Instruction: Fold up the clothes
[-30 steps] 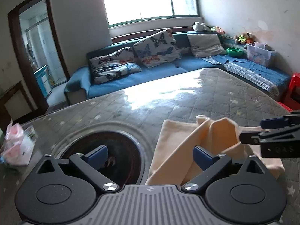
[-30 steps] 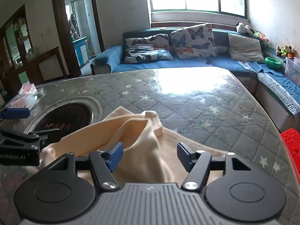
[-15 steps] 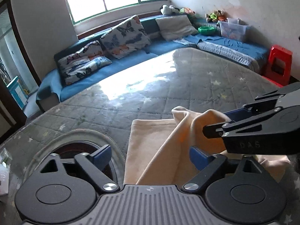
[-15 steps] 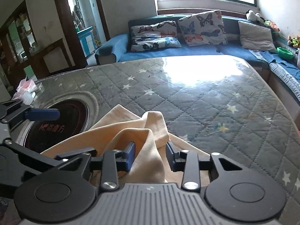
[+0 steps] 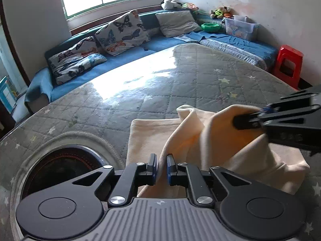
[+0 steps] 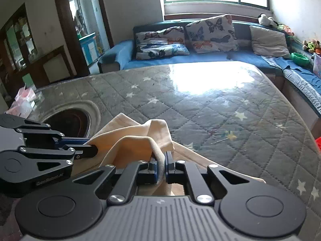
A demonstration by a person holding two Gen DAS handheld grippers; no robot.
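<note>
On the grey quilted star-print table cover (image 5: 180, 84) lies the cream, soft fabric garment (image 5: 152, 136), its near edge raised and pinched in both the left gripper (image 5: 160, 167) and right gripper (image 6: 160, 165), jaws closed on cloth, side by side.

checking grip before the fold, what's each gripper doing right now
left gripper: closed on the cream cloth
right gripper: closed on the same cloth
</note>
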